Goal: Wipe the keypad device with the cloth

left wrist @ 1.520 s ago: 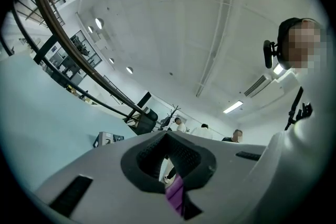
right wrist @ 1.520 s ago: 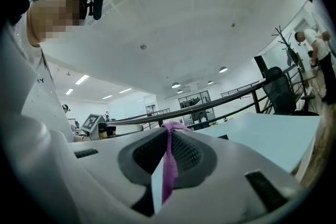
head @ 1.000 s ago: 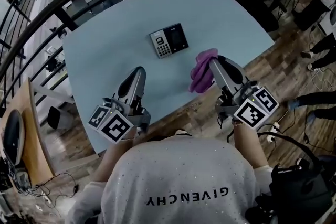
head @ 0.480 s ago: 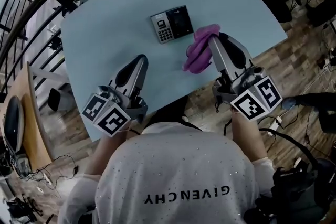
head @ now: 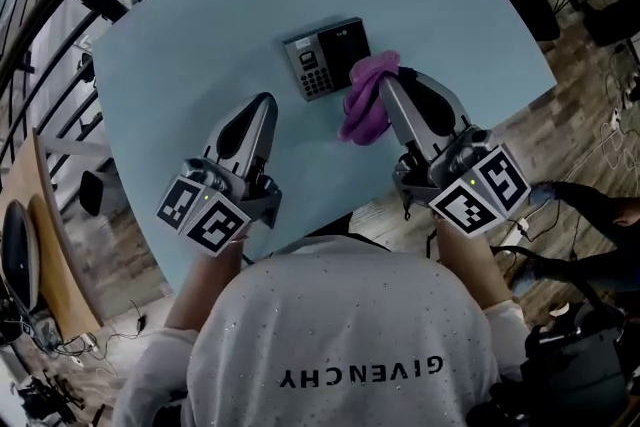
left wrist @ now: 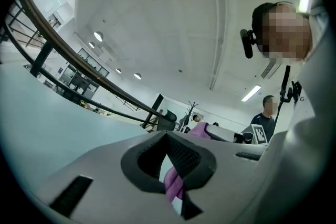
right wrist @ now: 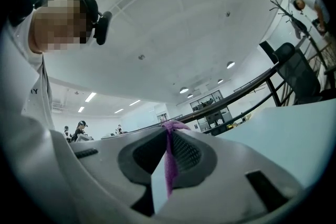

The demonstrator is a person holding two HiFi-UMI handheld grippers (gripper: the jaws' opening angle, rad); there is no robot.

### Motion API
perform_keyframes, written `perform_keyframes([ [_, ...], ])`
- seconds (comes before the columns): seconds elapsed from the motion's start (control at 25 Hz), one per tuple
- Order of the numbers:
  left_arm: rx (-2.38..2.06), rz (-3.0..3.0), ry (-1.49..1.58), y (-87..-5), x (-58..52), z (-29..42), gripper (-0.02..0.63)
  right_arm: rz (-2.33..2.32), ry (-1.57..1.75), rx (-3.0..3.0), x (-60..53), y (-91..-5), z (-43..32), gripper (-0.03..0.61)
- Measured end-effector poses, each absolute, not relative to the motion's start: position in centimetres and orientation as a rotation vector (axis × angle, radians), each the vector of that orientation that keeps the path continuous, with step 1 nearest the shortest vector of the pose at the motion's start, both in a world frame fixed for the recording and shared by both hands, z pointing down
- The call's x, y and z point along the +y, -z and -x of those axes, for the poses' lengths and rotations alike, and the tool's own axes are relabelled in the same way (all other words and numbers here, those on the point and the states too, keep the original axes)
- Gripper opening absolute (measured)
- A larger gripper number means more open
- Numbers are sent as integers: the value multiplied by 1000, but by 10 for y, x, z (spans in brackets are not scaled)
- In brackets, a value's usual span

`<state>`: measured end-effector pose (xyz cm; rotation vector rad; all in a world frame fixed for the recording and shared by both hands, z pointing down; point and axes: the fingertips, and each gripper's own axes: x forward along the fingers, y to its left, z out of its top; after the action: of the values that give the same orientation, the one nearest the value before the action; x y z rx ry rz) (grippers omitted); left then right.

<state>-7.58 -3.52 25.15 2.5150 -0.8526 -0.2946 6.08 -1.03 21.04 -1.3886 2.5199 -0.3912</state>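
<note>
My right gripper (head: 386, 84) pinches the cloth (head: 360, 110) beside the keypad (head: 326, 58), which lies left-right, keys leftward. My left gripper (head: 264, 102) is closed, empty.

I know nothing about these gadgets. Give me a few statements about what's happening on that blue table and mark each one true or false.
1. The purple cloth is pinched in the right gripper. True.
2. The keypad device is lifted in the left gripper. False: it lies flat on the table.
3. The cloth covers the whole keypad device. False: its keys and screen are in plain sight, and the cloth hangs by its right side.
4. The left gripper is over the table, apart from the keypad device. True.
</note>
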Motion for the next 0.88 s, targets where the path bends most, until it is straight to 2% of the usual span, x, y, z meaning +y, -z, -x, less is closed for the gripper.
perform_keyframes([
  [0.52,-864,-2349,213,-351,-128,87,0,1320,633,2733,-117,-310,-9,28],
  [0.88,-774,-2301,157,-384,-126,61,0,1354,751,2839,-135,-371,10,28],
])
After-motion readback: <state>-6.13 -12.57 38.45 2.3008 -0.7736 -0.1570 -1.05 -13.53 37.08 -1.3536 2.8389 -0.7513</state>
